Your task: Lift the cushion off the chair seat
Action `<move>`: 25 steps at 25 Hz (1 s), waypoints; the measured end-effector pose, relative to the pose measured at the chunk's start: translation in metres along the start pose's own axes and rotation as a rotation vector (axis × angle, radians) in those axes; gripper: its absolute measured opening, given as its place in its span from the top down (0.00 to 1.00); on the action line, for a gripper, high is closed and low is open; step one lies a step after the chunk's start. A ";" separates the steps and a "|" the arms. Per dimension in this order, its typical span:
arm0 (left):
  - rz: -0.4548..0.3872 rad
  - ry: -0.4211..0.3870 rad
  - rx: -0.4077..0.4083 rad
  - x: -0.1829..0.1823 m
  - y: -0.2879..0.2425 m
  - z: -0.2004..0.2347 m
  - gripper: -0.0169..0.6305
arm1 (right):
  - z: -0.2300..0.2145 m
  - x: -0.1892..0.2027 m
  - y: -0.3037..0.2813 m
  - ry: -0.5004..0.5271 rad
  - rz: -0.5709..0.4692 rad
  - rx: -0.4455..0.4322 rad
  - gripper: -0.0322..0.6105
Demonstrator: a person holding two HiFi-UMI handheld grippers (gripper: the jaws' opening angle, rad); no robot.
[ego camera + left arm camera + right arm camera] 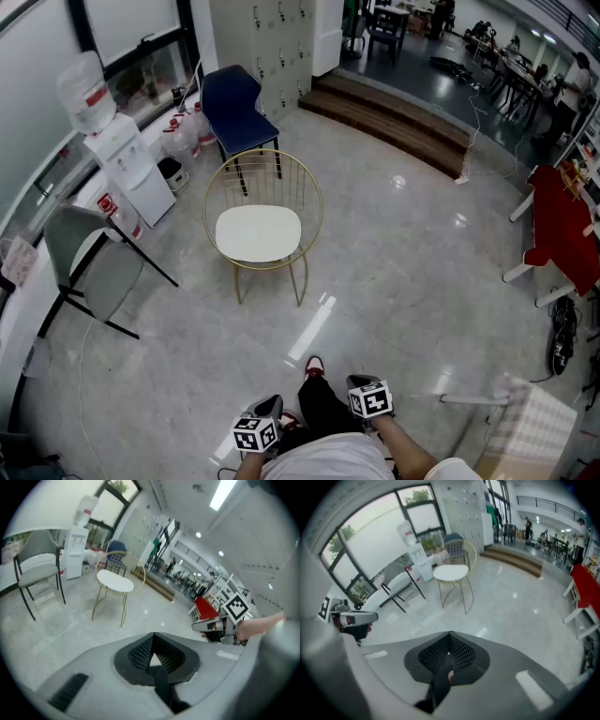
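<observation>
Out in the middle of the polished floor [394, 281] stands the gold wire chair [263, 152], and the white cushion [259, 233] lies flat on its seat, square within the round frame and untouched. Nothing of the task is done as far as I can see: the cushion has not been raised at any edge, and nobody is near it.

The person stands well back from the chair, with open floor between them and its front legs. Both tools are held low and close to the body. The left gripper [269, 405] has its jaws pressed together with nothing between the ribbed pads. The right gripper [360, 382] is the same — closed tight and empty. Each points down and ahead, roughly toward the chair, though neither is anywhere near the seat.

So the whole job is left, to my eye. The person would need to walk up to the chair, open at least one claw, and take the cushion by an edge — the front rim looks the easiest to reach, since the wire back curves round the rear and sides. Then comes the lift clear of the seat. A blue chair [234, 105] behind and a grey chair [94, 262] off to the side stand apart from it and should not get in the way.
</observation>
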State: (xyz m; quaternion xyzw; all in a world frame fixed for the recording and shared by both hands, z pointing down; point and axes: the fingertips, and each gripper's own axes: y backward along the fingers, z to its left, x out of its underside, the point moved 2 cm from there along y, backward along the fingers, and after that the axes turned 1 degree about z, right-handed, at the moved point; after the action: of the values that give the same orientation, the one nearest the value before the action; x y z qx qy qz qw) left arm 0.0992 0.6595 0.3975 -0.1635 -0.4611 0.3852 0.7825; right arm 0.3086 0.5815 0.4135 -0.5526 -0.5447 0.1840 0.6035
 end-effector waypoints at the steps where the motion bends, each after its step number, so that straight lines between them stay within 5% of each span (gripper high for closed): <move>1: -0.065 -0.023 0.006 -0.010 0.017 -0.007 0.97 | 0.023 -0.012 0.018 0.037 -0.065 -0.017 0.95; 6: -0.295 -0.107 0.038 -0.044 0.084 -0.035 0.97 | 0.121 -0.042 0.091 0.192 -0.320 -0.086 0.94; 12: -0.387 -0.130 0.023 -0.072 0.119 -0.051 0.97 | 0.171 -0.051 0.120 0.254 -0.399 -0.156 0.94; 25: -0.363 -0.116 -0.004 -0.170 0.065 -0.045 0.97 | 0.120 -0.160 0.087 0.140 -0.401 -0.201 0.94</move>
State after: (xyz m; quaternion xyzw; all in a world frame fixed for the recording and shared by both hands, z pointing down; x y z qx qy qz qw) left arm 0.0607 0.5784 0.2328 -0.0568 -0.5280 0.2457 0.8109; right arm 0.1841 0.5332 0.2412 -0.5023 -0.6158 -0.0335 0.6061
